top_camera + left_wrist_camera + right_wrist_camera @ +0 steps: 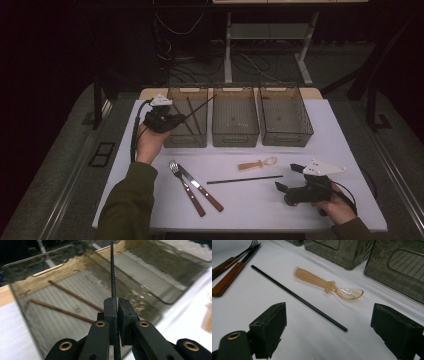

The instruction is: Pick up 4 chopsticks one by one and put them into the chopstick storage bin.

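Chopstick, thin and black, clamped in the left gripper over the left bin.
Held slanted for dropping beside two brown sticks inside that bin. Nearer than the bin on the white table, the right gripper rests with jaws apart by a matching chopstick; dark room beyond.

Black chopstick: thin, straight, matte, w/ fine ribbed texture along its length. Clamped near one end, rest sticks out free, tilted up over the left bin, tip above the bin's far right corner. Left bin: smoky see-thru plastic, ribbed floor, leftmost of 3 in a row at table's far side. Inside it, 2 brown chopsticks lie flat on the floor, roughly parallel, slightly apart.
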`<state>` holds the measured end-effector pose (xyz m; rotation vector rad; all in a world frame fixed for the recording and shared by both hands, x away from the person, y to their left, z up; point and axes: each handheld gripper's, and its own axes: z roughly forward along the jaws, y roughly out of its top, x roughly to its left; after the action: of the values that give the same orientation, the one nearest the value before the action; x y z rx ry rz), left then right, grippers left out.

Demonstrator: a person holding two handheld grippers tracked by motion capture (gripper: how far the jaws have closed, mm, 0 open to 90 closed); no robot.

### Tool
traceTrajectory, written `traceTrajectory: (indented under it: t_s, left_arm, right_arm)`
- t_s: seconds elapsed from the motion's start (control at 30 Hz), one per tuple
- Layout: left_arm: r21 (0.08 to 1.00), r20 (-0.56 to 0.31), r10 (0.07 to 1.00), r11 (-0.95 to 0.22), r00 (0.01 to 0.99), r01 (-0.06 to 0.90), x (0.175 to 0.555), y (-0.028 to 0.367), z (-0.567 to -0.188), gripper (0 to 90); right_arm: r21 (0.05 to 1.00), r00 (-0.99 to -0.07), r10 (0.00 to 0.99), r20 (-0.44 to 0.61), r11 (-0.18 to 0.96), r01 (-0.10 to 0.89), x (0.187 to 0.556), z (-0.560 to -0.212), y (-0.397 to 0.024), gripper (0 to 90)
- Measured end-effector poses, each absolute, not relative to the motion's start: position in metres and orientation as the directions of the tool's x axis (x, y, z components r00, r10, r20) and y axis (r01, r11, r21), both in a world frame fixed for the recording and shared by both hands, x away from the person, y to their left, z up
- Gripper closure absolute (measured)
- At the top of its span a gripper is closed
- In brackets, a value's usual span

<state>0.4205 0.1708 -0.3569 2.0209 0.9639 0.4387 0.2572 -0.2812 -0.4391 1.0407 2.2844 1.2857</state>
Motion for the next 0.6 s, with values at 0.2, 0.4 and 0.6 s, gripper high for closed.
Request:
traceTrajectory:
  t_s: [0.2,0.4,0.6]
  left_arm:
    - [0.785,-0.055,0.816,-0.32,0.575,0.53,0.438,0.176,-0.36,85.3]
    - [0.73,-0.032,0.853,-0.336,0.52,0.595,0.454,0.179,-0.367,85.3]
    - [0.683,-0.02,0.862,-0.358,0.506,0.637,0.463,0.174,-0.375,85.3]
  right_arm:
    - [0.835,-0.687,0.724,0.064,0.338,0.434,0.257,-0.439,-0.282,13.4]
    - [0.836,-0.692,0.719,0.061,0.342,0.429,0.257,-0.438,-0.282,13.5]
    - [0.838,-0.694,0.718,0.058,0.344,0.425,0.257,-0.438,-0.282,13.4]
